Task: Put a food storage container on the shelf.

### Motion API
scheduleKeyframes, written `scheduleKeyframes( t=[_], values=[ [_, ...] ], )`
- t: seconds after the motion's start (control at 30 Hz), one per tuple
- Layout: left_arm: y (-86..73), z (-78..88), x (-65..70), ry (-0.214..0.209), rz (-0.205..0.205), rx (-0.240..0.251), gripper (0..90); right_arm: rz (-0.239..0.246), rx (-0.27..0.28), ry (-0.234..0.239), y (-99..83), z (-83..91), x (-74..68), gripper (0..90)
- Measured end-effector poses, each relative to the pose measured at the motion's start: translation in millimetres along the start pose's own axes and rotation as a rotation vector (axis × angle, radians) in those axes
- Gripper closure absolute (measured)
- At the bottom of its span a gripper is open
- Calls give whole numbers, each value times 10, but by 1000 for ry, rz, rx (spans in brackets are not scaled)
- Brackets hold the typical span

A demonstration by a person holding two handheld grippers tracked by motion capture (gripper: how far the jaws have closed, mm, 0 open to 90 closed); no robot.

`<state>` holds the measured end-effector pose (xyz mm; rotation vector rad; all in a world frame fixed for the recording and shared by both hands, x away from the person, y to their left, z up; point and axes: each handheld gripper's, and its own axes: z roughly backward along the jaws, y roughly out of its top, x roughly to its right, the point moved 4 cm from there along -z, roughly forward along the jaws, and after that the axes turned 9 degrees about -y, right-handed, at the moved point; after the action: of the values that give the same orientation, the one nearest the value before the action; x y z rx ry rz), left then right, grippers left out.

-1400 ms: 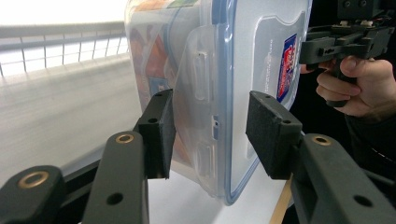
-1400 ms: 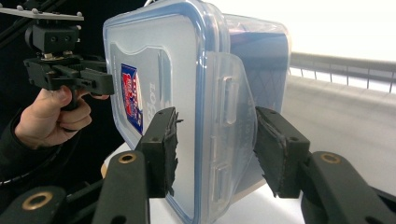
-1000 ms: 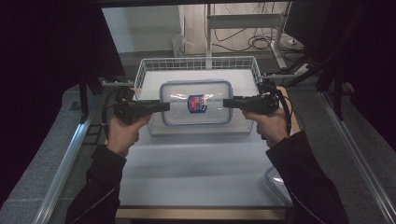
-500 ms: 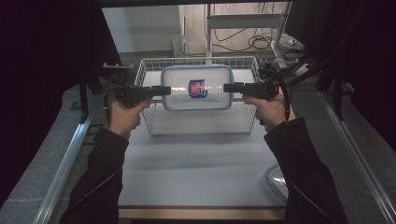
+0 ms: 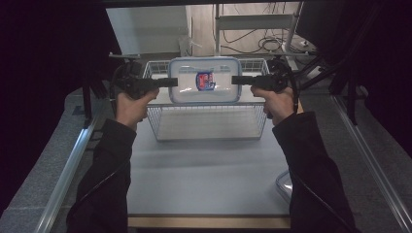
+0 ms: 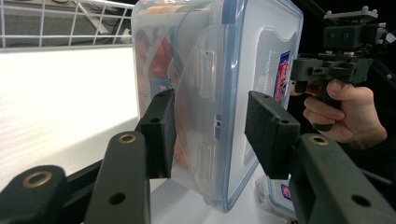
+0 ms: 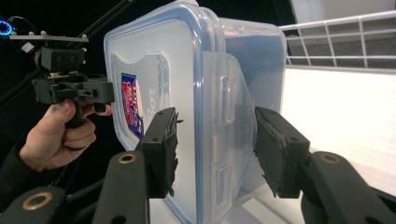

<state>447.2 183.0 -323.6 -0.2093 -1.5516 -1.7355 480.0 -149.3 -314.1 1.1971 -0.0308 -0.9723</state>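
While the clear lidded container (image 5: 204, 80) hangs above the back half of the wire basket (image 5: 209, 127), the left gripper (image 5: 171, 82) clamps its nine o'clock end and the right gripper (image 5: 238, 80) its three o'clock end, pads pressing lid and base over the side latches. Open basket floor lies beneath toward six o'clock. The pale tabletop (image 5: 204, 179) spreads wide, with another container's corner (image 5: 284, 185) at five o'clock.

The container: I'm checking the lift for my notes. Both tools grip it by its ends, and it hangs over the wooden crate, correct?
Not wooden. The high view shows the container, gripped at its ends by the left tool and right tool, above a white wire basket.
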Motion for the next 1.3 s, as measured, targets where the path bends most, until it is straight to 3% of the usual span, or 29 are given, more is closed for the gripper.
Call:
scheduleKeyframes(
  t=[0.4,0.57,0.93,1.3],
  values=[
    [-4,-38,-181,7,38,3,536,-22,-26,-17,79,-142,87,510],
    [-2,-57,-198,6,40,11,535,-35,-28,-9,78,-164,123,513],
    [43,-109,-187,48,7,-13,511,-52,-16,-9,87,-172,169,511],
    [12,-132,-179,69,-36,-1,486,-30,17,-45,82,-201,158,479]
  ],
)
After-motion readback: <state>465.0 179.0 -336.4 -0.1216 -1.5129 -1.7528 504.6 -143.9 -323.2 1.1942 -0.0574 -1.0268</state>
